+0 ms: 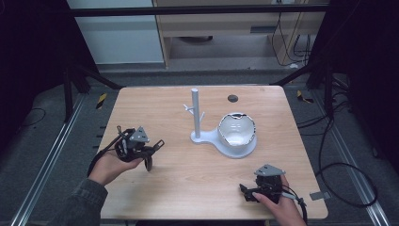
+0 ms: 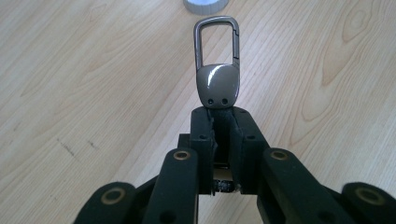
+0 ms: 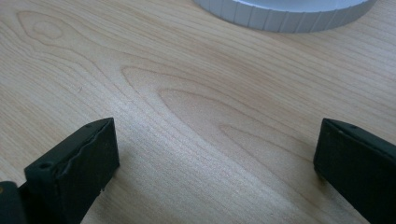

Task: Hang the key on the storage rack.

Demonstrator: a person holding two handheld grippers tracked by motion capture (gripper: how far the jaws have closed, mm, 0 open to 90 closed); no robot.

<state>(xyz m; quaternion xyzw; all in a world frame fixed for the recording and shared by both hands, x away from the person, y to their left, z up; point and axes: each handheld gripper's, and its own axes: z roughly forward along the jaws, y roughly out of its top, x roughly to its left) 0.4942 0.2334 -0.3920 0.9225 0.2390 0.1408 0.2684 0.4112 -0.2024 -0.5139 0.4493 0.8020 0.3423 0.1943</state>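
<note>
Grey metal clip (image 2: 217,70) with open loop, pinched by left gripper (image 2: 223,114) jaws, right gripper (image 3: 215,154) jaws wide apart, empty, white stand (image 1: 196,115) with bowl (image 1: 236,129) mid-table (image 1: 155,188).

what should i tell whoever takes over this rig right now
Left gripper: shut on the carabiner keychain, held above the wooden table, left of the stand.
Right gripper: open, holding nothing, low over the table near the stand's base.
White hook stand is at mid-table, its tray part holding a white bowl.
Done: keychain picked up.
Left: probably hang it on one of the stand's hooks.
</note>
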